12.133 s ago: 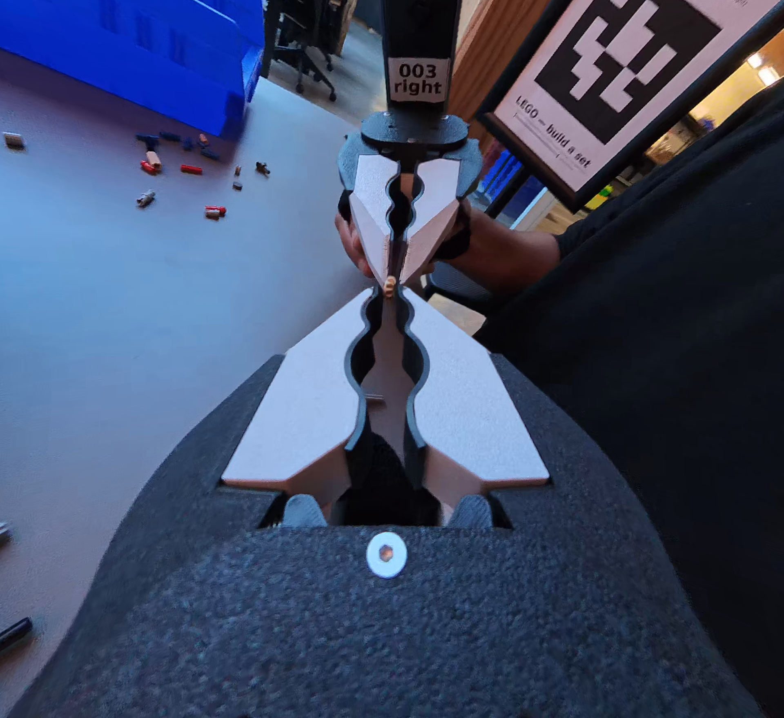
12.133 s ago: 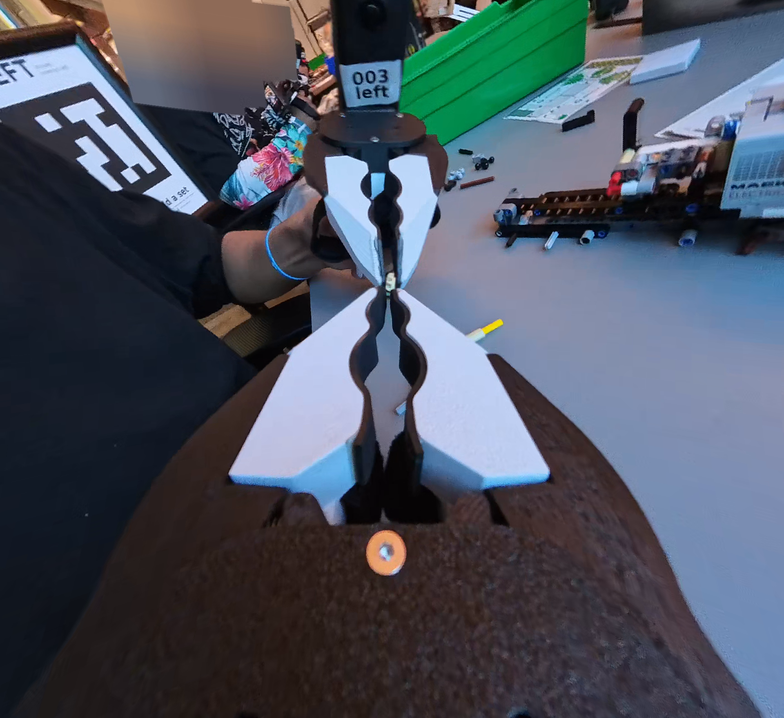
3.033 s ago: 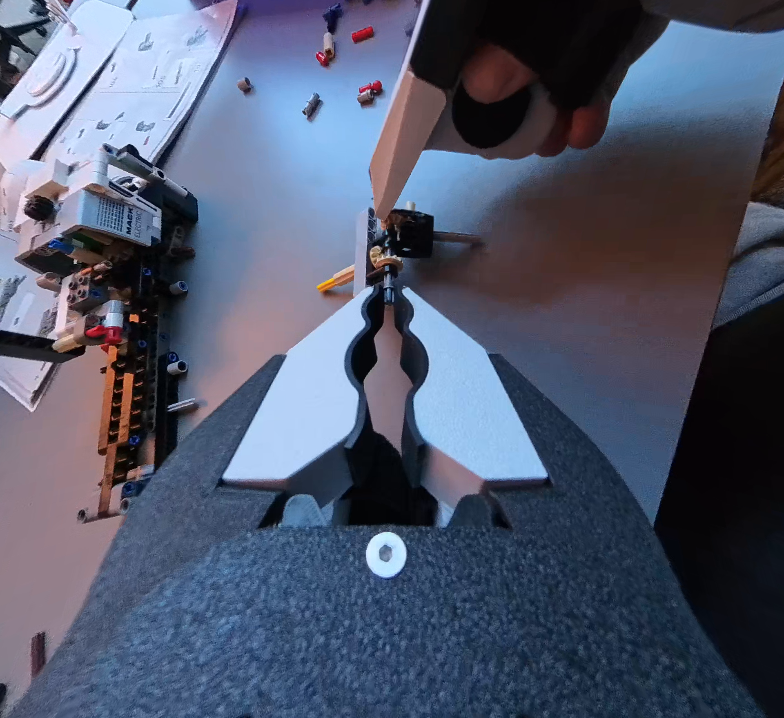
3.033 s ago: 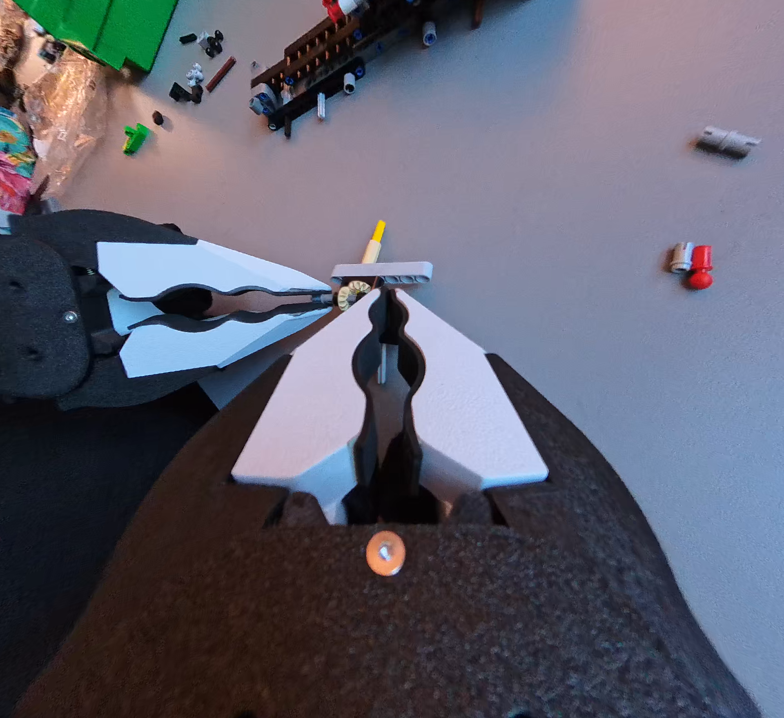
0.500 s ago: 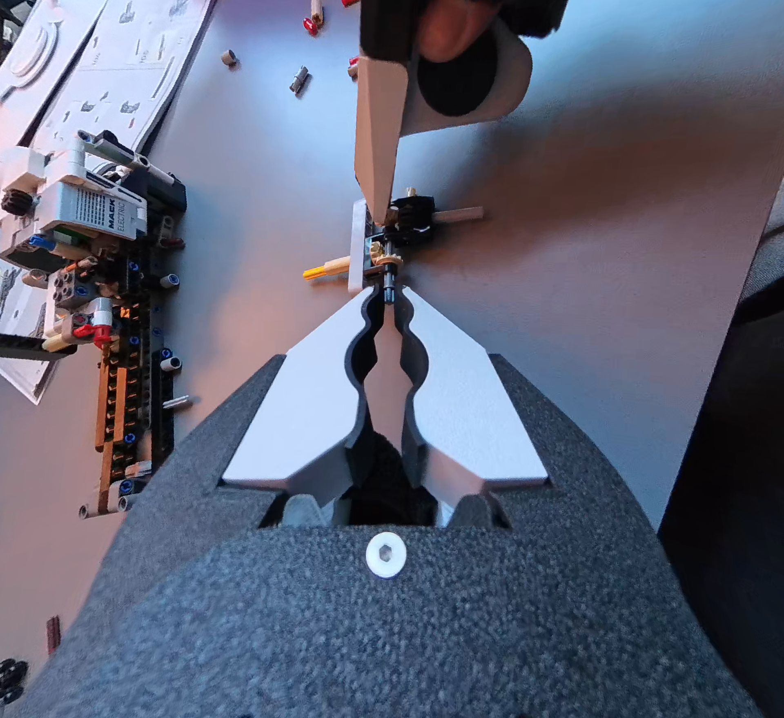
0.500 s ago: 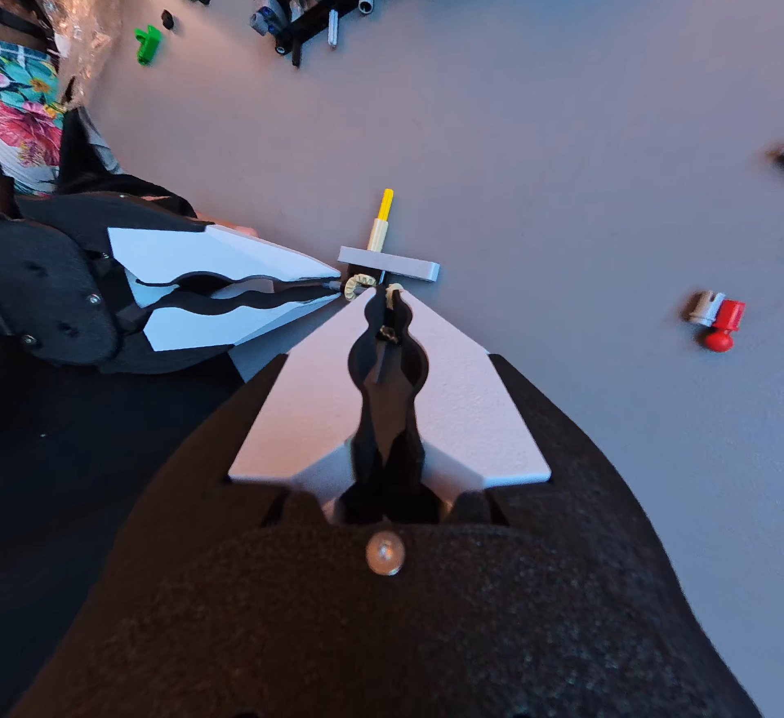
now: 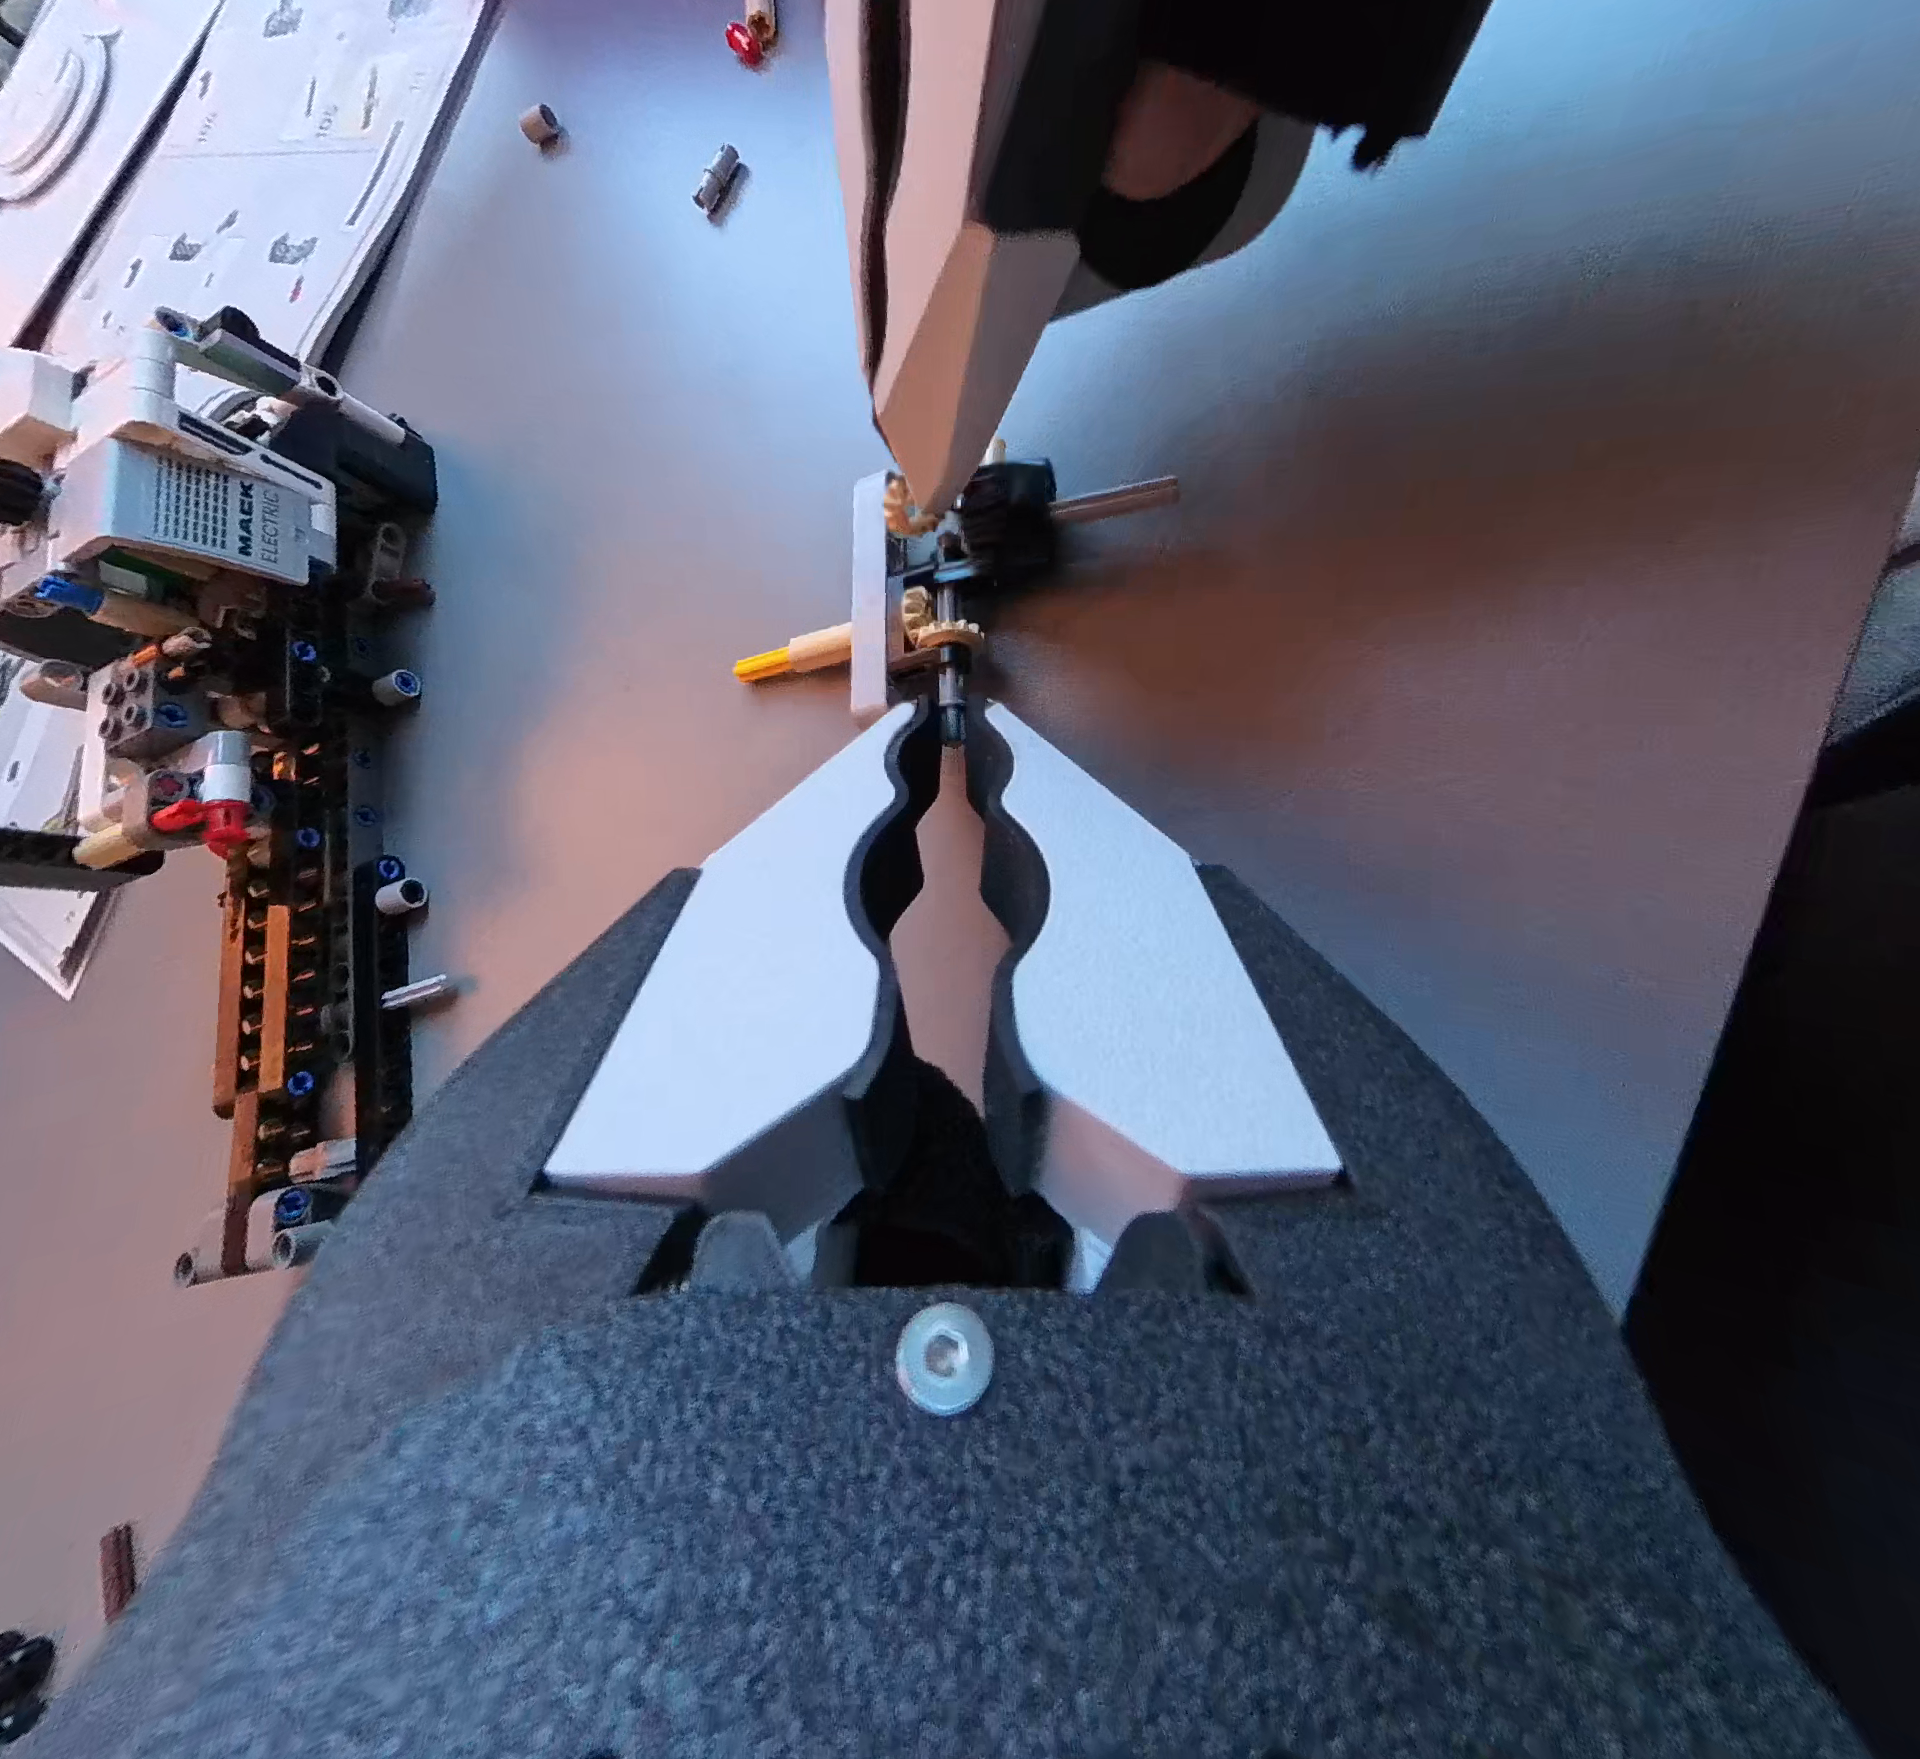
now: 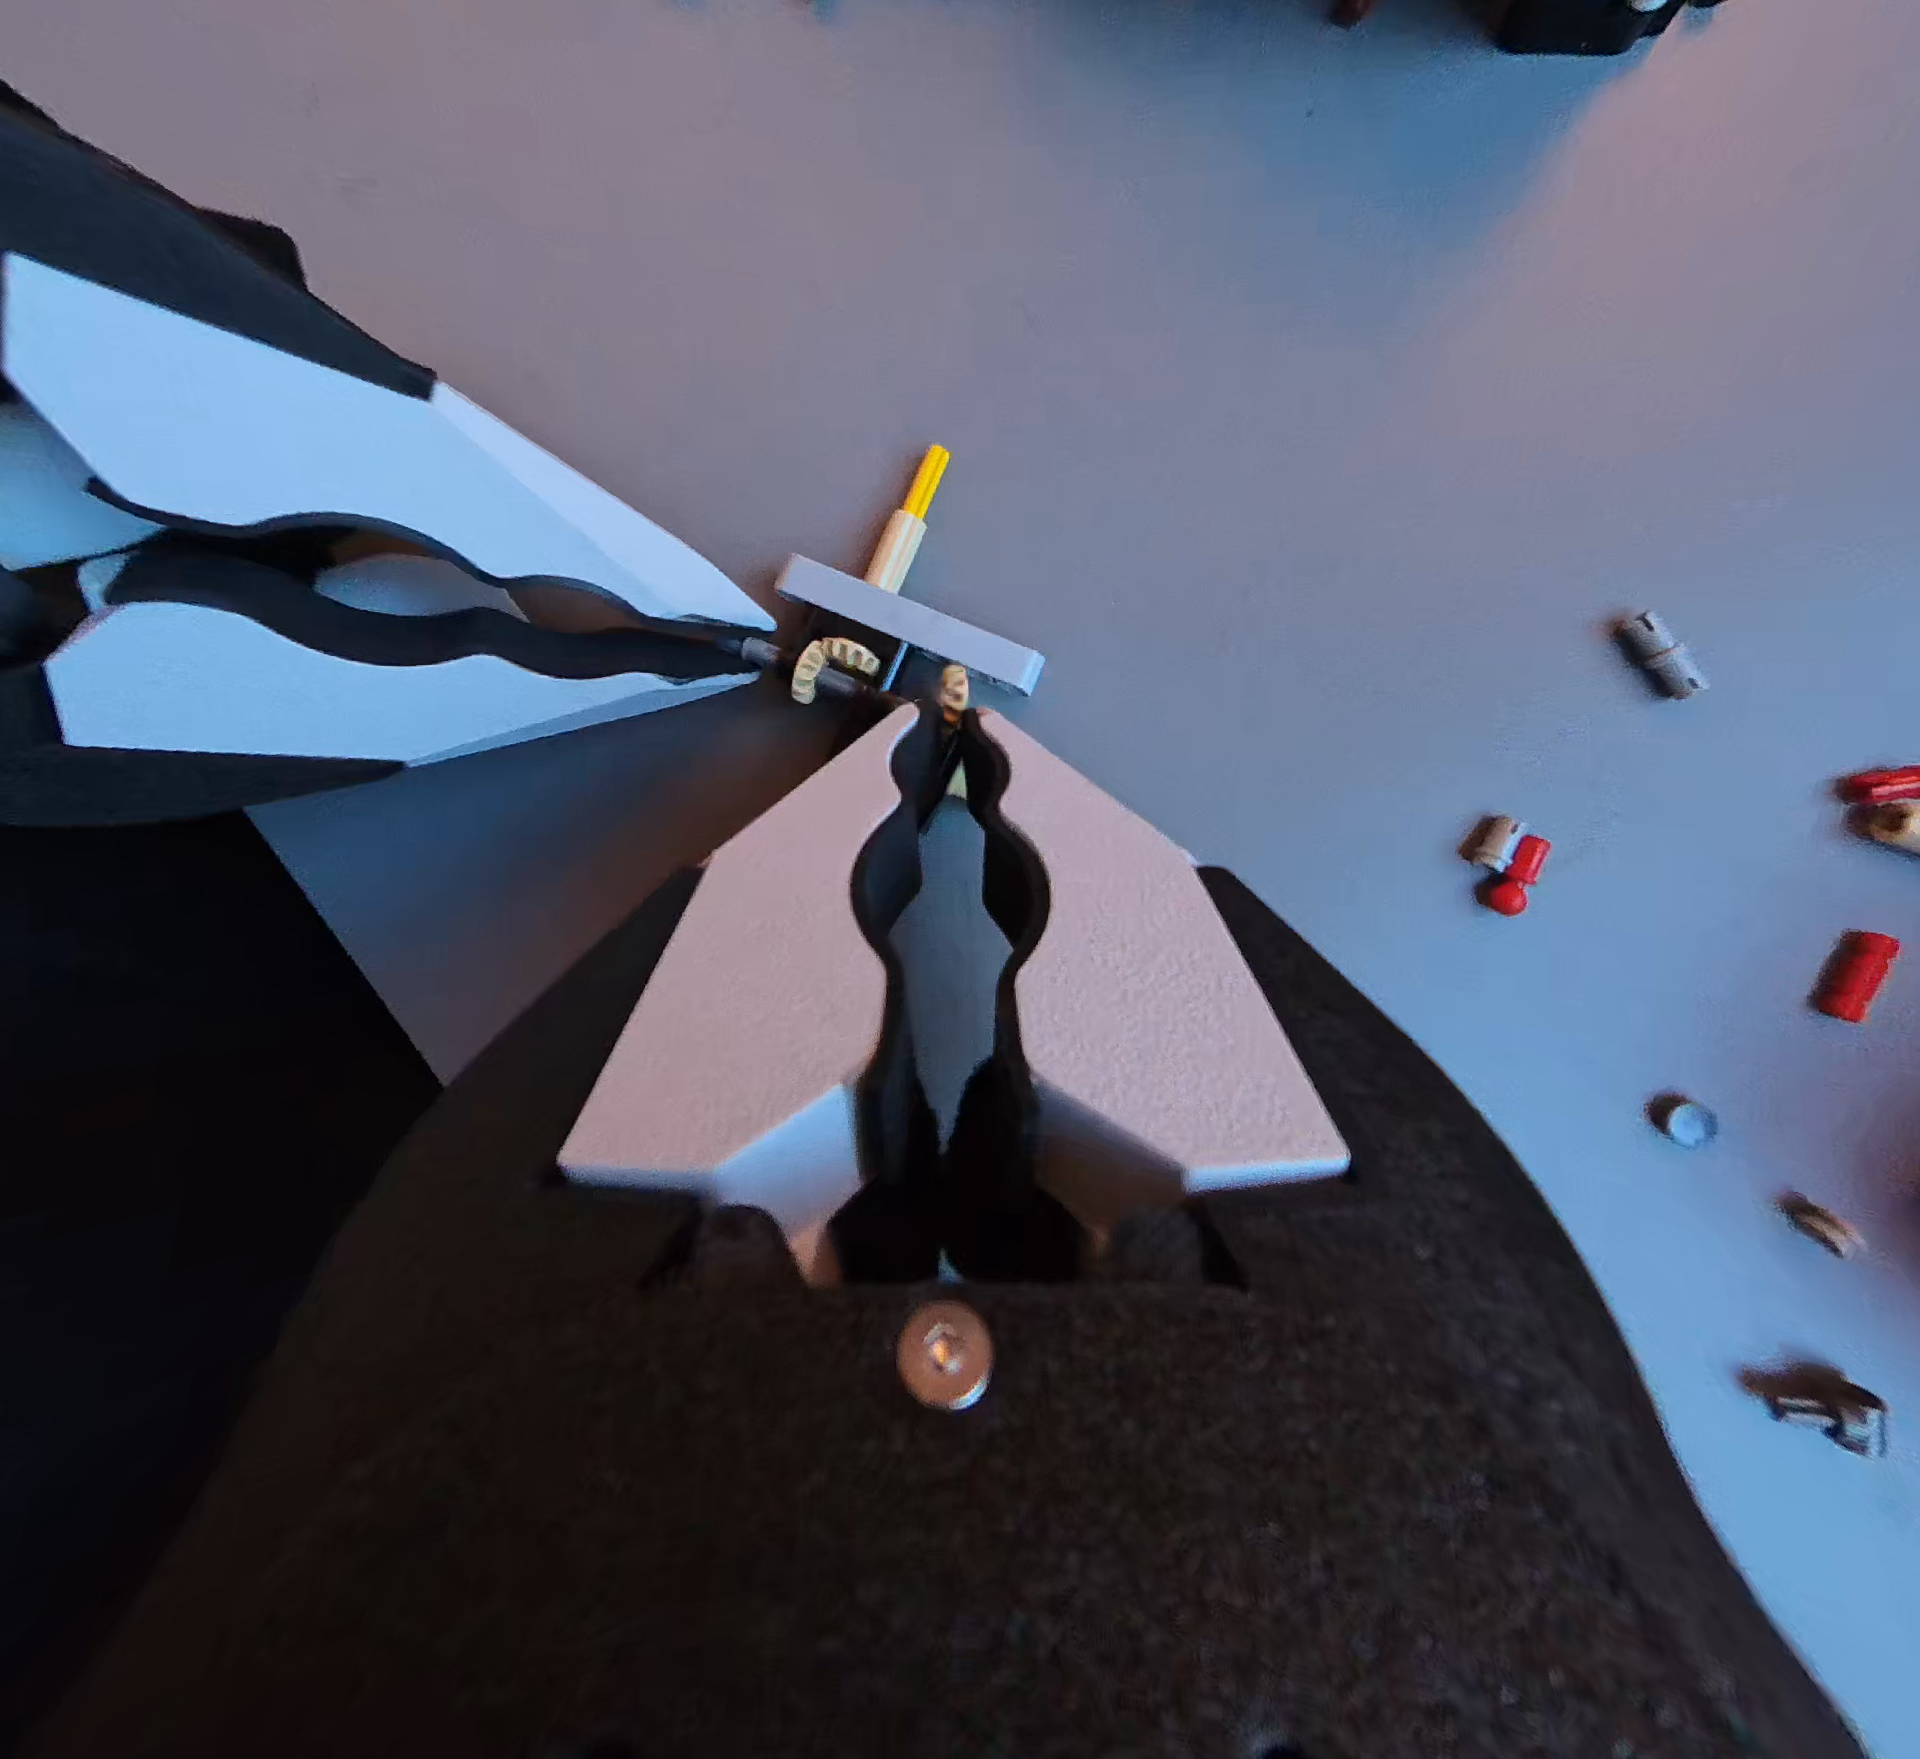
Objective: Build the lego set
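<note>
Two grippers meet over the desk (image 8: 1351,359): left gripper (image 7: 951,722) pinched narrow on the dark axle (image 7: 948,660) steadies the small gear sub-assembly (image 7: 914,597), likely so the right gripper (image 8: 948,717), nearly closed on a tan piece (image 8: 953,686), can seat it.

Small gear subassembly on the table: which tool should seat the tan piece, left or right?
Right, probably. The right tool is shut on the tan piece, right at the grey beam. The left tool is shut on the dark axle, steadying it.
</note>
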The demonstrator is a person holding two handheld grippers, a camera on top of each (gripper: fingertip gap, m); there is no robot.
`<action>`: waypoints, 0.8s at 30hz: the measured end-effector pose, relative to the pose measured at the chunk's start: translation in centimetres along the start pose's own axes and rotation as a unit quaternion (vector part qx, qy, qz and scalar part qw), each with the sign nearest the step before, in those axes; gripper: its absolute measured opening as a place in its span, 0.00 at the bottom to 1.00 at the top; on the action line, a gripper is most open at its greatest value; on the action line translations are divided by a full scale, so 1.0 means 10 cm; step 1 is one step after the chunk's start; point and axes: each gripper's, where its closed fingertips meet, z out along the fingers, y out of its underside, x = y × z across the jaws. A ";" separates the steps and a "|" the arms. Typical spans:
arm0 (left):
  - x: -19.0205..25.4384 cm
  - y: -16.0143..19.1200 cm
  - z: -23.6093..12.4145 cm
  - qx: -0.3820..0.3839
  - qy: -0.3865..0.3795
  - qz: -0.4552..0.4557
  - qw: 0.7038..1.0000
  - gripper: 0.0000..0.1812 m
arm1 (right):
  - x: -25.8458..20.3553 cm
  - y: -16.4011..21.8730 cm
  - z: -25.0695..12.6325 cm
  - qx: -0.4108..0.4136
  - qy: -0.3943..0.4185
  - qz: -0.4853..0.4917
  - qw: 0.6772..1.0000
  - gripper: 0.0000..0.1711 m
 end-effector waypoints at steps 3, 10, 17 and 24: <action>0.00 0.00 0.02 -0.001 0.002 0.000 1.000 0.01 | 0.04 0.00 -0.02 0.013 -0.009 0.034 0.999 0.01; 0.00 -0.01 0.00 0.002 -0.005 0.009 1.000 0.01 | 0.00 -0.05 -0.13 0.035 -0.070 0.149 0.986 0.01; -0.04 -0.05 -0.04 0.012 -0.024 0.015 1.000 0.01 | -0.04 0.03 -0.08 -0.040 0.001 0.138 0.990 0.01; -0.02 -0.06 -0.05 0.011 -0.030 0.032 0.999 0.01 | -0.07 0.03 -0.04 -0.056 0.003 0.130 0.990 0.01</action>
